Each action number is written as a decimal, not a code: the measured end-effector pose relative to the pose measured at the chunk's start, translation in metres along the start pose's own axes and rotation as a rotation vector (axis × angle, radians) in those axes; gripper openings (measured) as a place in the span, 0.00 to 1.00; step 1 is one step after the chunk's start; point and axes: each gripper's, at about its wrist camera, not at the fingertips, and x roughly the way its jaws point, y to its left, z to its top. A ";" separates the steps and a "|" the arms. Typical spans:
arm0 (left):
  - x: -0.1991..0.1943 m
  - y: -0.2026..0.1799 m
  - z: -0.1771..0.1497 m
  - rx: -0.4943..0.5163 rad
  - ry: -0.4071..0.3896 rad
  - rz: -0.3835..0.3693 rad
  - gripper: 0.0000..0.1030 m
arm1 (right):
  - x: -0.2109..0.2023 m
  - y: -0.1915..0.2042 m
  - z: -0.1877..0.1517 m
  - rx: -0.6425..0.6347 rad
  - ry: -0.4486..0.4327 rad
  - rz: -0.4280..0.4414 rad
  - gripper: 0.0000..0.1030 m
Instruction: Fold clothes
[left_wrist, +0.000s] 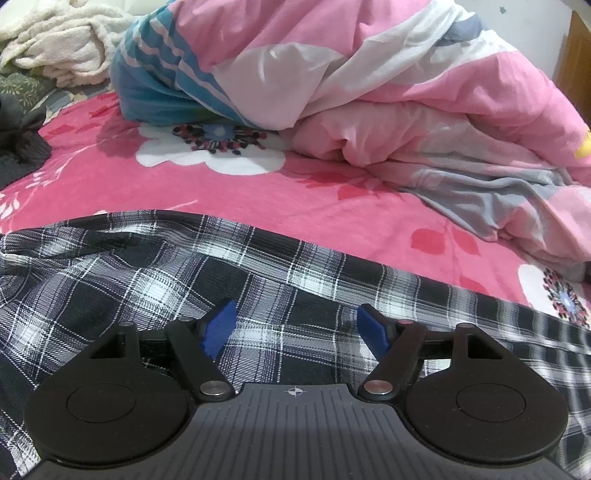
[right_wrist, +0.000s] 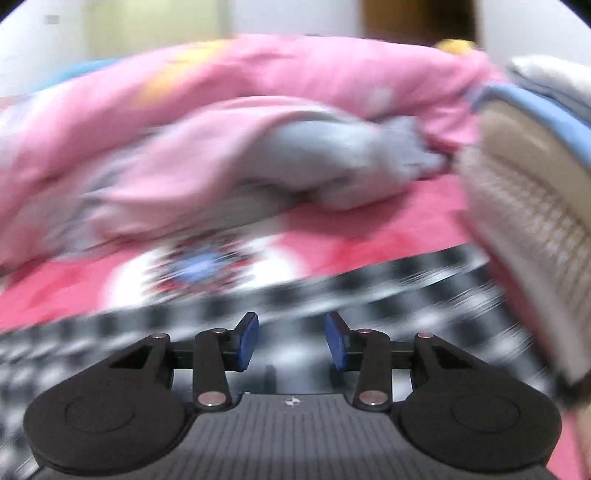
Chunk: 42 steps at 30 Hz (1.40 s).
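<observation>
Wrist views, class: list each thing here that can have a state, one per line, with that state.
Plaid shirt: spread on the bed, wrinkled, not held.
Left gripper: open over the shirt, nothing between its pads.
Right gripper: open, nothing between its pads; view blurred.
Pink quilt: bunched in a heap behind the shirt.
Cream blanket: crumpled at the far left.
</observation>
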 end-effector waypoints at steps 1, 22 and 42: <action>-0.003 0.001 0.001 -0.006 -0.005 -0.011 0.70 | -0.012 0.016 -0.007 -0.029 0.000 0.036 0.42; -0.163 0.116 -0.022 -0.160 -0.319 -0.173 0.75 | -0.145 0.229 -0.113 -0.553 -0.271 0.435 1.00; -0.191 0.146 -0.077 -0.026 -0.496 0.097 0.71 | -0.030 0.319 -0.105 -0.722 -0.018 0.602 0.50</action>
